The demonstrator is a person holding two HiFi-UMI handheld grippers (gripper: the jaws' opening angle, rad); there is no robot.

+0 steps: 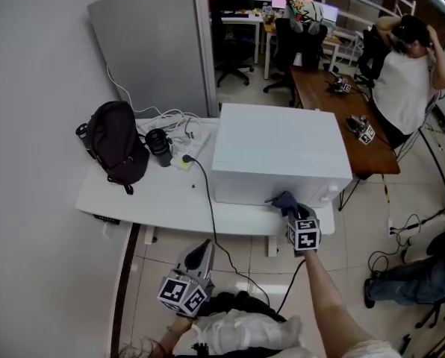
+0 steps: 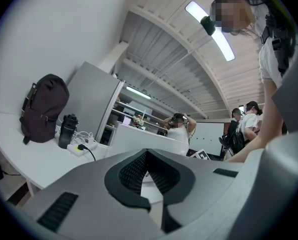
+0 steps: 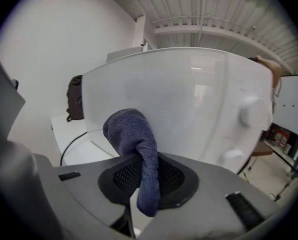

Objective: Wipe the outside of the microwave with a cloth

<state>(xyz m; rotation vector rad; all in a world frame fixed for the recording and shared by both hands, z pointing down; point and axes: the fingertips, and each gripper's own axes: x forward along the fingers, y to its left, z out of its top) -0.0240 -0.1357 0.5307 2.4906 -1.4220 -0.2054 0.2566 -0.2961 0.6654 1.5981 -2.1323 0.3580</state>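
Note:
The white microwave (image 1: 278,151) stands on the white table (image 1: 148,200), its front towards me. My right gripper (image 1: 290,207) is shut on a dark blue cloth (image 1: 284,200) at the lower front edge of the microwave. In the right gripper view the cloth (image 3: 134,139) bulges out of the jaws just in front of the microwave door (image 3: 179,99), and I cannot tell whether it touches. Two white knobs (image 3: 249,111) sit on the door's right side. My left gripper (image 1: 204,246) hangs low, below the table's near edge, shut with nothing in it (image 2: 148,176).
A black backpack (image 1: 116,142), a black bottle (image 1: 159,144) and a power strip (image 1: 179,160) with cables lie left of the microwave. A grey partition (image 1: 159,43) stands behind. A brown desk (image 1: 334,103) and a standing person (image 1: 405,73) are at the right.

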